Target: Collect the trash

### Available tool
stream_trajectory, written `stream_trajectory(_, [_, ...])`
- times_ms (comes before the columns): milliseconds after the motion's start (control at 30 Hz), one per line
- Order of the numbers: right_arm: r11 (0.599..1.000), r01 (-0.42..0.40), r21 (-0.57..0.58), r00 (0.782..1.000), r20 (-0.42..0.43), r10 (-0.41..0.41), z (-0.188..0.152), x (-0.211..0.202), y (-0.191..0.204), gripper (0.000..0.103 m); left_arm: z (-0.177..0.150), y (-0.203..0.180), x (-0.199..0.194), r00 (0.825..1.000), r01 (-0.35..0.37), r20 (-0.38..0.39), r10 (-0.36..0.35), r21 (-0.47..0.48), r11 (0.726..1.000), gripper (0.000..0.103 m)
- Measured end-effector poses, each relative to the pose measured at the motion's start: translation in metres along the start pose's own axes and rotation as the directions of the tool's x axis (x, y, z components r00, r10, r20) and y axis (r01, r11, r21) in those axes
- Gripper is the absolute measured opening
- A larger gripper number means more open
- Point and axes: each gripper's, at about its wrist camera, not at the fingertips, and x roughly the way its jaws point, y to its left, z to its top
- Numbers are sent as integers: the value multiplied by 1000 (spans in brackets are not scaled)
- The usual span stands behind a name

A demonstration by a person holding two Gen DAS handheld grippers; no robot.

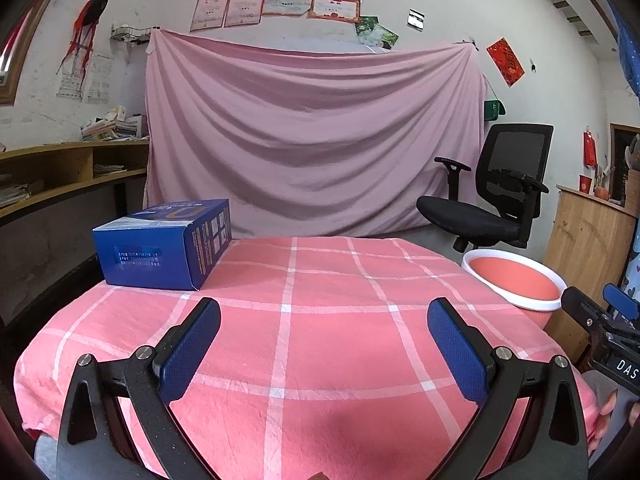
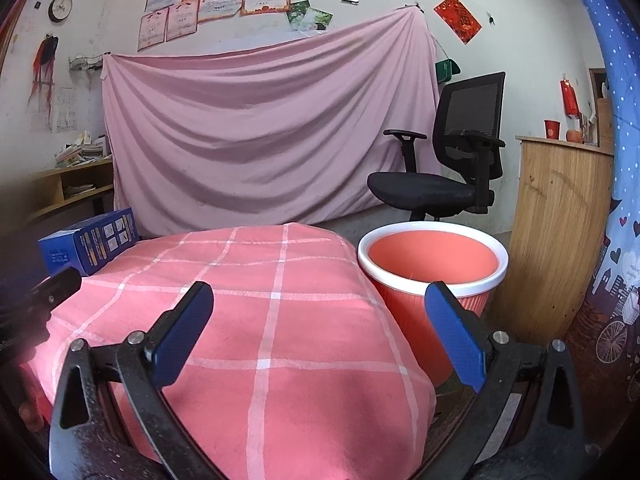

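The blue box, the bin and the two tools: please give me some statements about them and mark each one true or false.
1. The blue box lies on the checked cloth. True.
2. The left tool is shut on the box. False: it is open and holds nothing.
3. The red bin stands beside the table, in front of the office chair. True.
4. The bin is full of trash. False: no trash shows in it.
5. The right tool is open. True.

Pink sheet (image 1: 312, 136) drapes wall behind office chair (image 1: 496, 192).
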Motion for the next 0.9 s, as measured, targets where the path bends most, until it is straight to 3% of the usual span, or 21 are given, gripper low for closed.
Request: stream_trajectory(900, [1000, 24, -9, 999, 49, -23, 0, -3, 1, 103, 0, 3, 1, 1000, -6, 9, 6, -11, 1000, 101])
